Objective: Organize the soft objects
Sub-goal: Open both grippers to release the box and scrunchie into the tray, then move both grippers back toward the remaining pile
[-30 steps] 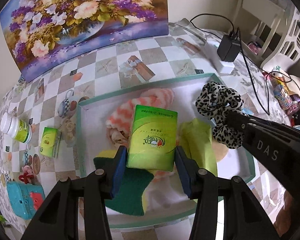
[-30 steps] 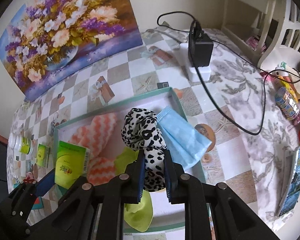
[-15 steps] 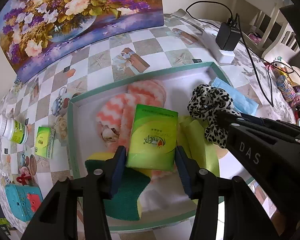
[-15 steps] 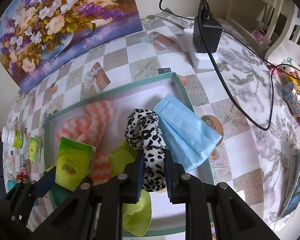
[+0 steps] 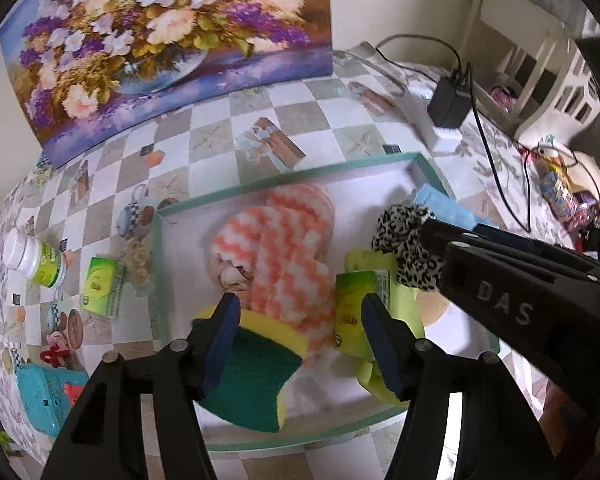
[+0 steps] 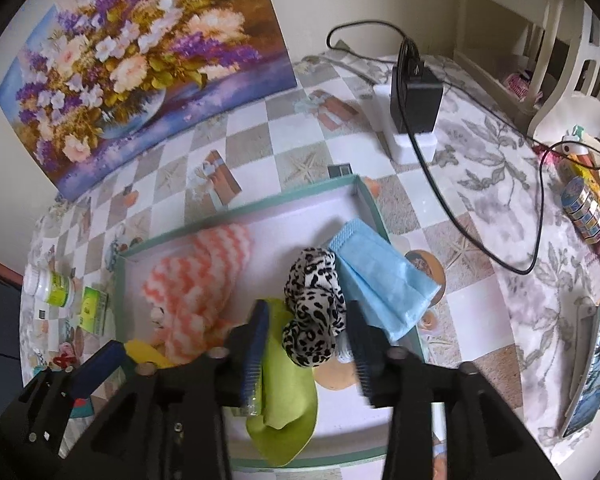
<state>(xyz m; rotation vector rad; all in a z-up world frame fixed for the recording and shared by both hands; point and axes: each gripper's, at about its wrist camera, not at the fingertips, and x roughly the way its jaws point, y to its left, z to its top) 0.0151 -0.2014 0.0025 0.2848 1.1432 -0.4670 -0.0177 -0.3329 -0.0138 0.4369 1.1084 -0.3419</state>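
A teal-rimmed tray (image 5: 158, 264) (image 6: 370, 204) holds an orange-and-white striped cloth (image 5: 284, 240) (image 6: 196, 280), a yellow-and-green sponge (image 5: 256, 376), a lime cloth (image 6: 288, 392), a blue face mask (image 6: 384, 288), a leopard-print scrunchie (image 5: 404, 236) (image 6: 312, 312) and a green tissue pack (image 5: 356, 308). My left gripper (image 5: 300, 340) is open; the tissue pack lies in the tray against its right finger. My right gripper (image 6: 308, 344) is open around the scrunchie, which rests in the tray.
Left of the tray lie a second green tissue pack (image 5: 100, 286), a white bottle (image 5: 34, 256) and a teal toy (image 5: 44, 396). A flower painting (image 5: 160, 40) stands behind. A black charger (image 6: 416, 100) with cables and a phone (image 6: 596, 364) lie at right.
Both grippers opened. The left let go of the tissue pack, which dropped into the tray. The right let go of the scrunchie, now resting in the tray.
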